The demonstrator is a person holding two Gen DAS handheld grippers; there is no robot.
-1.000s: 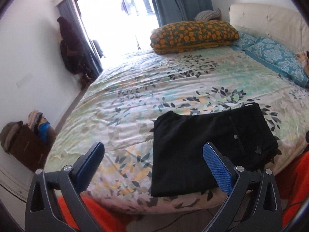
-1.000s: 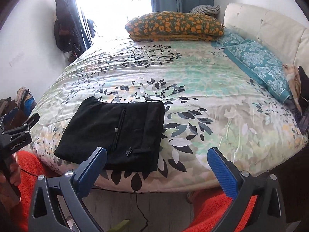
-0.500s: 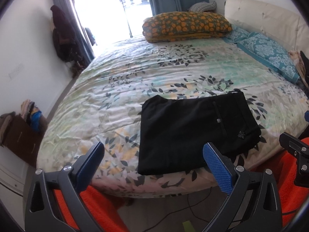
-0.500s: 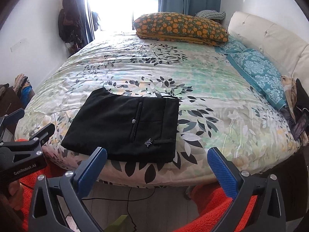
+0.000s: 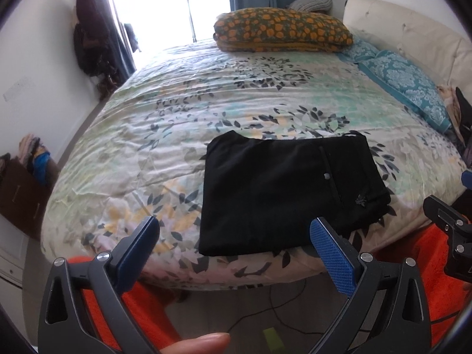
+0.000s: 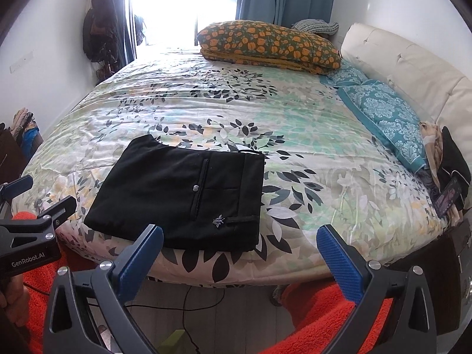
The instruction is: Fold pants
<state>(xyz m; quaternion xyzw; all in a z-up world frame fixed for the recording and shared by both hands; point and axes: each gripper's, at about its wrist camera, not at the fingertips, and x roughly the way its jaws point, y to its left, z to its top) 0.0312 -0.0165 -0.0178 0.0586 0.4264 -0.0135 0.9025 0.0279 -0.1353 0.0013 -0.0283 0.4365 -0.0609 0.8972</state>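
Observation:
The black pants [image 5: 283, 188] lie folded into a flat rectangle near the front edge of the bed [image 5: 183, 135]; they also show in the right wrist view [image 6: 183, 194], with a pocket button and a small metal emblem facing up. My left gripper [image 5: 236, 236] is open and empty, held off the bed's front edge, just short of the pants. My right gripper [image 6: 239, 240] is open and empty, also off the front edge, at the pants' near right corner. Neither touches the cloth.
An orange-patterned pillow [image 6: 271, 47] and teal pillows [image 6: 389, 115] lie at the far and right sides by the cream headboard [image 6: 413, 65]. A phone and dark clothes [image 6: 448, 188] sit at the right edge. Orange fabric [image 6: 324, 318] and floor cables are below.
Both grippers have pulled back and risen away from the bed; the folded pants now sit farther off in both views. The pants have not moved on the bed.

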